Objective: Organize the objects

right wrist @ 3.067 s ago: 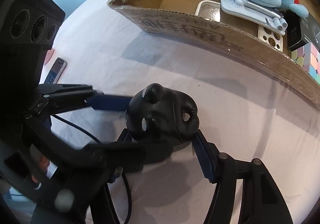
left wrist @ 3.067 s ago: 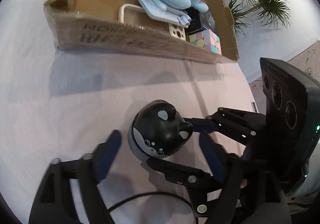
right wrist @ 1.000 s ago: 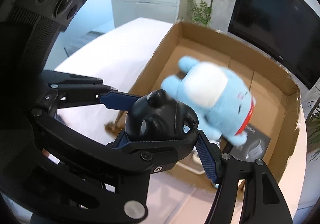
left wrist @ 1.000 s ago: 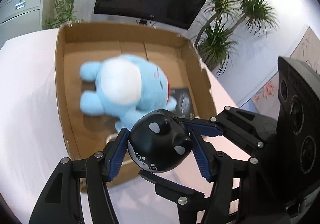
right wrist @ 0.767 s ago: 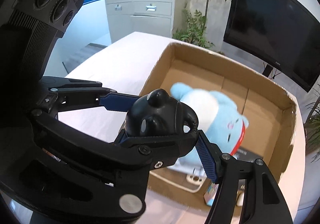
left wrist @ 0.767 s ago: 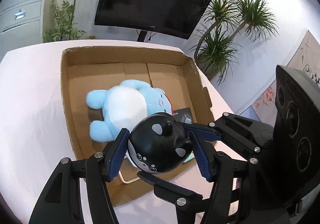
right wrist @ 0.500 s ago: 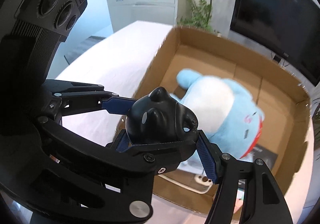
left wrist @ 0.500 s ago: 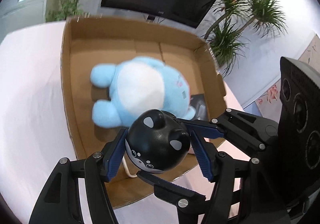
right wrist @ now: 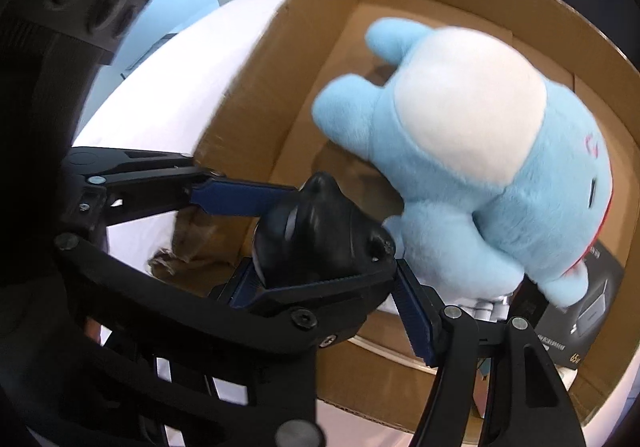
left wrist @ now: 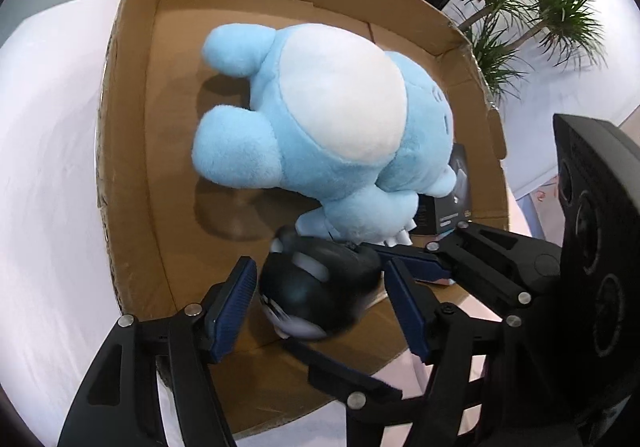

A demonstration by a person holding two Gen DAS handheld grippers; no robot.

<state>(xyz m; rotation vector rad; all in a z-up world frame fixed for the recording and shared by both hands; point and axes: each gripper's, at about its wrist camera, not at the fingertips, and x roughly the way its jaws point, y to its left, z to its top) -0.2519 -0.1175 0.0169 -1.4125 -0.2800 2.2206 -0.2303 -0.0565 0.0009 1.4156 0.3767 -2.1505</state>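
A white-draped surface (left wrist: pixel 48 167) carries an open cardboard box (left wrist: pixel 128 175), with a dark screen and potted palms (left wrist: pixel 532 15) behind it. Inside the box a blue plush (left wrist: pixel 332 135) lies across the middle, and a black carton (left wrist: pixel 452 207) sits against the box's right wall.

The step in hand looks like the drop-off: a round black toy (left wrist: pixel 320 287) is being lowered into the box's near left corner, beside the plush's foot. The left tongs (left wrist: pixel 320 303) are opening, their blue pads standing just clear of the toy, which blurs between them. The right tongs (right wrist: pixel 324 251) straddle the same toy; one pad lies against its top, but whether they squeeze it I cannot tell.

Next, I'd judge, both tongs must spread fully and lift straight out without snagging the plush.
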